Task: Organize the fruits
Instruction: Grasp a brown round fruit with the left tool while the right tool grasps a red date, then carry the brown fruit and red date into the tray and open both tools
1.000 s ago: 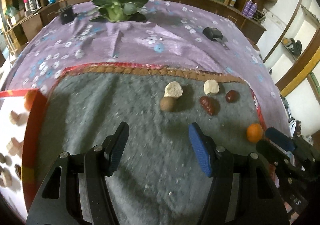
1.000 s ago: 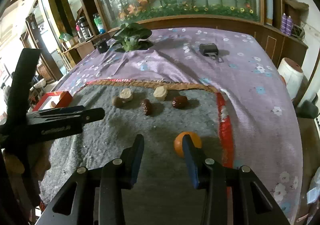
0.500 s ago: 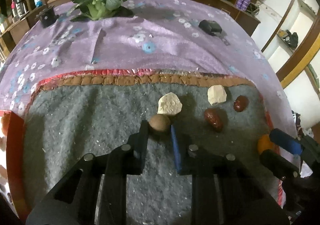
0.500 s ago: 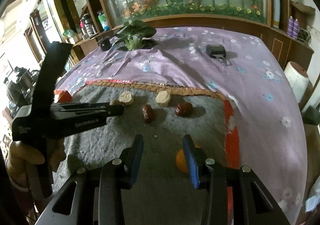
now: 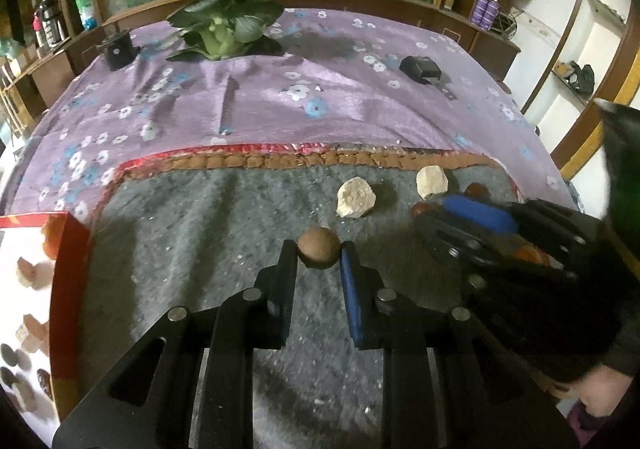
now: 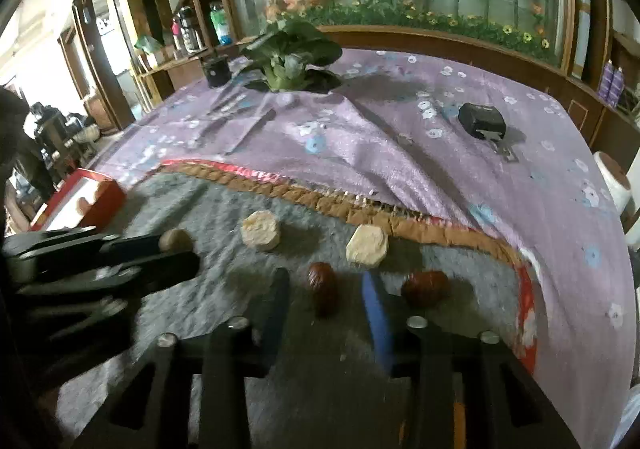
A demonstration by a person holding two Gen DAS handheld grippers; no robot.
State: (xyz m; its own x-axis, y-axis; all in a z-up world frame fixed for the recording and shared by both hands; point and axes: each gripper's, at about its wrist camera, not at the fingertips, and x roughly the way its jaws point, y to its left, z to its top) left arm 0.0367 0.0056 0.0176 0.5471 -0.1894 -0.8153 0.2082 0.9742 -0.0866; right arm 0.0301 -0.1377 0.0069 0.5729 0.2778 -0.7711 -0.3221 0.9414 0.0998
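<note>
- Round brown fruit (image 5: 319,253): it sits on the grey mat (image 5: 200,241), near the middle, with the left gripper (image 5: 318,261) clamped on it, one pad against each side. The step in hand looks like the lift toward the red-walled tray (image 5: 66,269) at the left edge.
- To do it well, I would raise it straight off the mat before swinging left, since the pads meet it only near their tips and a round, smooth fruit could roll out.
- Keep the grip firm but not crushing.
- It is a dull tan-brown ball with a matt skin, smaller than the pale chunk (image 5: 356,196) just beyond it.
- Right gripper (image 6: 326,299): its jaws are closing around a dark red date (image 6: 322,287) farther right; the pads do not press it yet. A second date (image 6: 425,288) lies just right of the blue finger (image 6: 378,313).
- Mind the two tools crowding each other on the mat.
</note>
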